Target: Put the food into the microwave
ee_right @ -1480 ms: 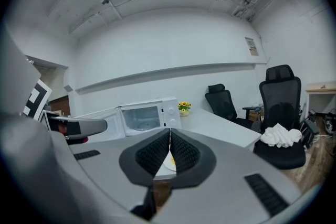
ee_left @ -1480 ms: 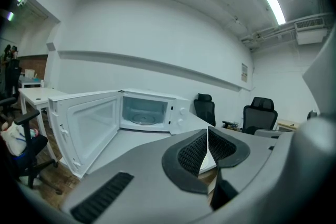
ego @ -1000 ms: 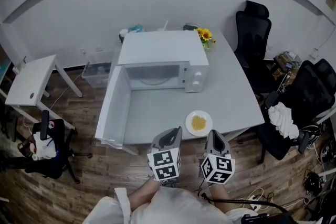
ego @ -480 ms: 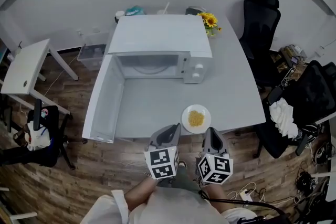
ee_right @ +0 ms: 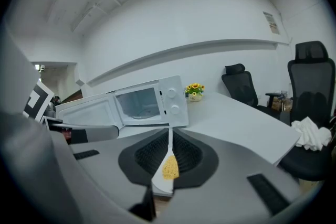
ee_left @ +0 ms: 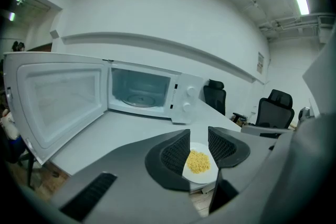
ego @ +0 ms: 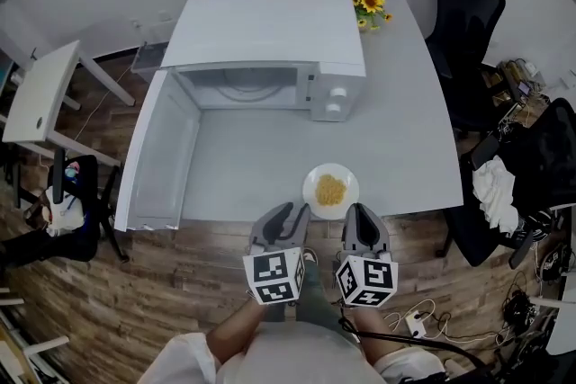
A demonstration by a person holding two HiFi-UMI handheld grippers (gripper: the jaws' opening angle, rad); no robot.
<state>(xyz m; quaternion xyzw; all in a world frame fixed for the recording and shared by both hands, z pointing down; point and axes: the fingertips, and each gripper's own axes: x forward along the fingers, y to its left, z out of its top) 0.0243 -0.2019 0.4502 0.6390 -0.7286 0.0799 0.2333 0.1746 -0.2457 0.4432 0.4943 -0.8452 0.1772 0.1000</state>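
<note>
A white plate [ego: 312,184] with a heap of yellow food [ego: 330,190] sits near the front edge of the grey table [ego: 405,121]. Behind it stands the white microwave [ego: 270,40], its door [ego: 157,153] swung wide to the left and its cavity empty. My left gripper [ego: 286,216] hovers at the table's front edge, just left of the plate, open; in the left gripper view the food [ee_left: 198,161] shows through the gap ahead of the left gripper [ee_left: 199,141]. My right gripper [ego: 358,213] is just right of the plate, shut with nothing held. Past the right gripper [ee_right: 169,136] a sliver of plate [ee_right: 160,183] shows.
A pot of yellow flowers [ego: 369,0] stands at the table's back right corner beside the microwave. Black office chairs [ego: 468,4] line the right side, one with a white cloth [ego: 497,184] on it. A small white side table [ego: 36,94] is at the left.
Both grippers have come forward and down to the table's front edge. The plate now lies just ahead, between them. Neither jaw setting has visibly changed.
</note>
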